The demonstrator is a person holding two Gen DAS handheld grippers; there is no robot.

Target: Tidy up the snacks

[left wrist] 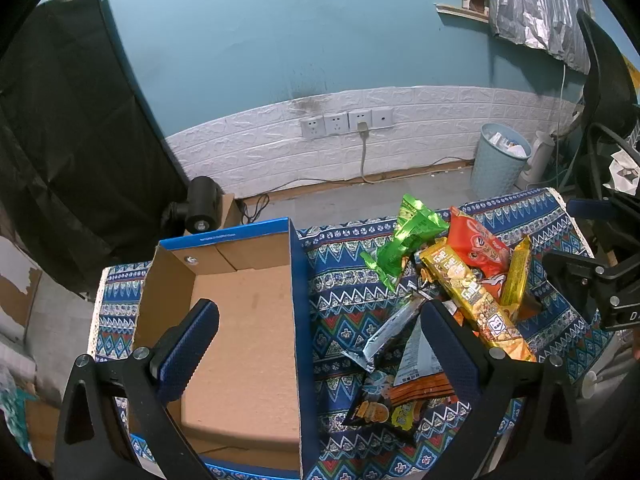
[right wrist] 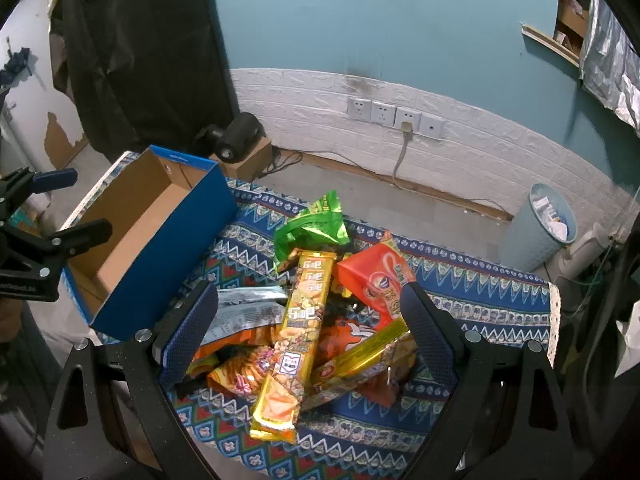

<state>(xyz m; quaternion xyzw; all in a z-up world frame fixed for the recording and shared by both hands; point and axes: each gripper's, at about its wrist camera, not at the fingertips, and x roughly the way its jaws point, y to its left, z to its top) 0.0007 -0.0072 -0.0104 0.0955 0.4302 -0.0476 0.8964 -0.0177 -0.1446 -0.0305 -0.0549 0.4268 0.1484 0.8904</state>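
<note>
Snacks (right wrist: 304,320) piled right of cardboard box (left wrist: 240,320); L gripper (left wrist: 320,344) & R gripper (right wrist: 308,328) both spread wide, holding nothing.

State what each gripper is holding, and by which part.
Nothing is held. The left gripper and right gripper are both open above the snack pile.

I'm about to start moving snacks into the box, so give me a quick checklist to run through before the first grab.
1. Blue cardboard box open, nothing inside: ok.
2. Left tongs open, holding nothing: ok.
3. Right tongs open, holding nothing: ok.
4. Long yellow foil snack packet lies on top of the pile, free to grab: ok.
5. Crinkled green foil bag on the patterned blue tablecloth, clear of the table edge: ok.
6. Packets lower in the pile separate from each other: cannot tell, they overlap.
</note>
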